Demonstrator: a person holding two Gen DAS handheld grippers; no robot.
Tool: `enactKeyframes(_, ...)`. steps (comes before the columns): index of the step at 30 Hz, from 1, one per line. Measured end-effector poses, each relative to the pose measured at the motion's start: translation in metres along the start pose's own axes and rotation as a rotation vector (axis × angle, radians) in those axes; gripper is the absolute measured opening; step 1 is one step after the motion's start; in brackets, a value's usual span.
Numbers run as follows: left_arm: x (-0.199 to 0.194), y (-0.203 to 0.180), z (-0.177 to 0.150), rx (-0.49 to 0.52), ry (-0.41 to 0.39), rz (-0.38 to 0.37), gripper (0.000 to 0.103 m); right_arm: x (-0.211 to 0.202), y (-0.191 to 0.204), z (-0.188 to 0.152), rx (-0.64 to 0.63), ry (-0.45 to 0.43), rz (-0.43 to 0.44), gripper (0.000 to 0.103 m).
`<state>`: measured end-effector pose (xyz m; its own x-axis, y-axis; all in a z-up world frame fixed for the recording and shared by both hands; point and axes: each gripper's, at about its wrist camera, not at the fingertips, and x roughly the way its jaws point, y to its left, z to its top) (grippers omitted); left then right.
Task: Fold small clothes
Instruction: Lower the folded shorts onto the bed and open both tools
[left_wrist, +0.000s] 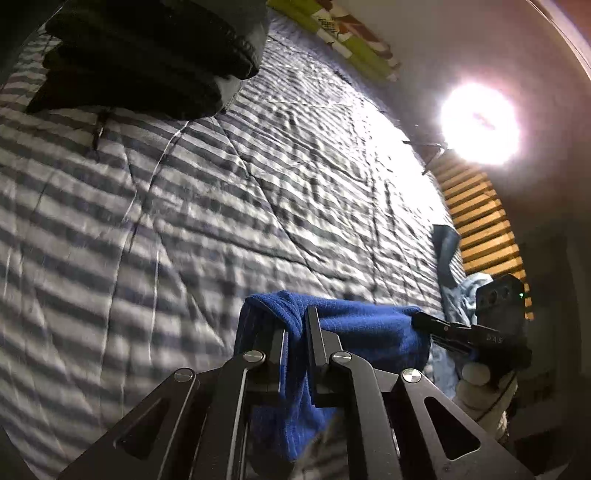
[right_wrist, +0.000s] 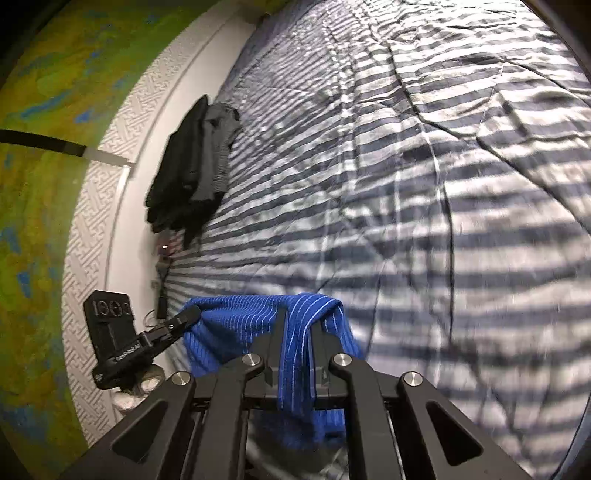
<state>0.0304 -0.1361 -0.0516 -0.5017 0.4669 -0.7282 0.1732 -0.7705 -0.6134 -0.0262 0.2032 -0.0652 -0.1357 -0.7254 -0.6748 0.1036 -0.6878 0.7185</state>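
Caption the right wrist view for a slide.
Right gripper and left gripper hold a blue garment stretched above the striped bedspread.

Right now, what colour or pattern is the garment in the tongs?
Bright blue garment with thin pale pinstripes; clearest in the right wrist view.

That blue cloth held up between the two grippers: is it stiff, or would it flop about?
Probably floppy: the blue cloth sags and drapes over the left gripper and right gripper pinching it. Likely light, since thin fingertips alone carry it. Its ribbed knit probably grips rather than slips.
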Motion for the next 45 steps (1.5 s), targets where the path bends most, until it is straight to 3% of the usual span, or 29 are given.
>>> enactKeyframes(6,0.016,0.013,0.020,-0.041,0.008,-0.004,0.008,0.023,-0.018,0.019,0.029,0.065,-0.018,0.009)
enactKeyframes(10,-0.003,0.005,0.017,0.011,-0.028,0.027,0.010,0.013,-0.019,0.022,0.024,0.098,0.007,0.010)
enactKeyframes(13,-0.026,-0.010,0.012,0.092,-0.089,0.075,0.011,-0.011,-0.001,0.014,-0.076,0.051,-0.068,0.012)
enactKeyframes(15,-0.032,-0.023,0.008,0.136,-0.107,0.069,0.011,-0.025,0.016,0.009,-0.152,-0.003,-0.150,0.015)
enactKeyframes(18,-0.022,-0.041,0.003,0.195,-0.088,0.053,0.012,-0.040,0.040,0.003,-0.240,-0.085,-0.259,0.018)
enactKeyframes(19,-0.016,-0.044,0.002,0.202,-0.075,0.052,0.011,-0.042,0.048,-0.001,-0.264,-0.103,-0.258,0.018)
enactKeyframes(21,-0.003,-0.048,0.001,0.205,-0.045,0.037,0.011,-0.037,0.062,-0.009,-0.304,-0.084,-0.220,0.018)
enactKeyframes(24,0.012,-0.046,-0.001,0.206,-0.009,0.030,0.011,-0.014,0.075,-0.022,-0.363,-0.039,-0.233,0.018)
enactKeyframes(26,0.026,-0.043,0.000,0.217,0.007,0.081,0.012,0.004,0.069,-0.026,-0.366,0.005,-0.253,0.018)
enactKeyframes(29,0.041,-0.025,0.000,0.199,0.037,0.156,0.011,0.023,0.049,-0.026,-0.393,0.013,-0.384,0.011)
enactKeyframes(30,0.041,-0.018,0.000,0.172,0.042,0.145,0.011,0.025,0.041,-0.025,-0.387,0.016,-0.403,0.010)
enactKeyframes(32,0.036,-0.012,0.000,0.135,0.030,0.115,0.011,0.017,0.034,-0.025,-0.347,0.008,-0.356,0.010)
enactKeyframes(34,0.021,-0.018,-0.003,0.174,-0.007,0.144,0.011,0.002,0.043,-0.031,-0.366,-0.035,-0.364,0.015)
enactKeyframes(37,-0.001,-0.031,-0.019,0.223,-0.026,0.092,0.012,-0.014,0.061,-0.051,-0.428,-0.061,-0.335,0.015)
enactKeyframes(42,0.002,-0.043,-0.056,0.317,0.030,0.101,0.012,-0.008,0.069,-0.086,-0.479,-0.022,-0.330,0.015)
enactKeyframes(45,0.023,-0.029,-0.069,0.277,0.092,0.144,0.011,0.006,0.055,-0.095,-0.475,0.018,-0.384,0.015)
